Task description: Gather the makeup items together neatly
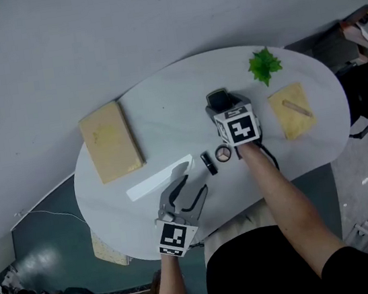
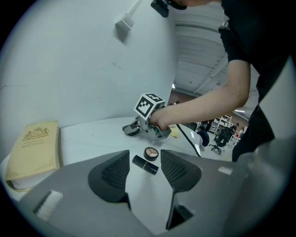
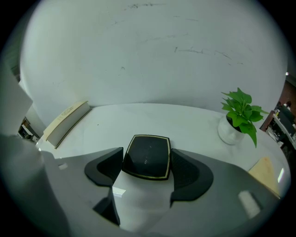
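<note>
- My right tongs [image 3: 146, 162], spread, straddle the compact [image 3: 148, 152] on the worktop [image 1: 166, 118]; the pads sit beside its edges and do not appear to press.
- My left tongs [image 1: 191, 188], spread and empty, face the lipstick [image 2: 145, 165] lying crosswise ahead.

Right gripper [image 3: 147, 163] at lower centre of frame, jaws spread wide. Black compact [image 3: 148, 156], gold-edged and lid closed, lies flat on the white table [image 3: 185, 122] between the two pads. Both pads [image 3: 107, 170] sit just beside its sides; they appear not to press on it, though the edges are too dark to be sure. Right of frame: green plant [image 3: 240, 111] in a white pot [image 3: 228, 132]. Lower right: corner of a yellow flat item [image 3: 266, 172]. Left: cream book [image 3: 64, 121] lying flat. Pale wall [image 3: 152, 55] fills the upper half.
</note>
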A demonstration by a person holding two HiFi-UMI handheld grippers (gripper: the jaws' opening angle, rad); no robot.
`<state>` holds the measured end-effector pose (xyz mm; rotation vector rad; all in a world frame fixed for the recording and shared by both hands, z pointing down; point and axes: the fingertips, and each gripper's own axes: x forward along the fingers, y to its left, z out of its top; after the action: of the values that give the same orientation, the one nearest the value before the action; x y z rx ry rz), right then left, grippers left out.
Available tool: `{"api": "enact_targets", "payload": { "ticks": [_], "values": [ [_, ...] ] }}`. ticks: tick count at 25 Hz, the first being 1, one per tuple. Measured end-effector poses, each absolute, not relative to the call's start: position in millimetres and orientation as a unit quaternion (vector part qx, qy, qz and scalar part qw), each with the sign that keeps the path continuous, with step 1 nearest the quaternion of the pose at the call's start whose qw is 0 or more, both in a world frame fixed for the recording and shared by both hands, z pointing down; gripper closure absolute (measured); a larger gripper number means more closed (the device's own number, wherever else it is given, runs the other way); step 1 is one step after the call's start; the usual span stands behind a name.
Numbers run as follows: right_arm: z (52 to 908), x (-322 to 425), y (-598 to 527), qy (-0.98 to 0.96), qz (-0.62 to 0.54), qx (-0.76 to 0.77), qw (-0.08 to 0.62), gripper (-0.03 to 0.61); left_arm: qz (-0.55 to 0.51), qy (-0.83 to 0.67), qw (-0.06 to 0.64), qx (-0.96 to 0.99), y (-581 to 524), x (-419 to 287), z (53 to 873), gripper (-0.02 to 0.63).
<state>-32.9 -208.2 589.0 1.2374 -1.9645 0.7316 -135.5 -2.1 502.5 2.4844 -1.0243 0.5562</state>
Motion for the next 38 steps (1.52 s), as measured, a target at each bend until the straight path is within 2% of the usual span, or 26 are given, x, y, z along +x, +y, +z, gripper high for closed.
{"api": "enact_targets", "payload": {
  "ticks": [18,38],
  "values": [
    [582.8,-13.5,-171.1,-0.766,0.280,0.459,0.352,0.250,0.199,-0.367,0.182,0.890,5.3,-125.7,493.6,0.407],
    [594.1,15.6,-96.3,-0.781,0.288,0.421,0.361,0.249,0.196,-0.393,0.184,0.879,29.3,-75.4,482.1,0.407]
  ]
}}
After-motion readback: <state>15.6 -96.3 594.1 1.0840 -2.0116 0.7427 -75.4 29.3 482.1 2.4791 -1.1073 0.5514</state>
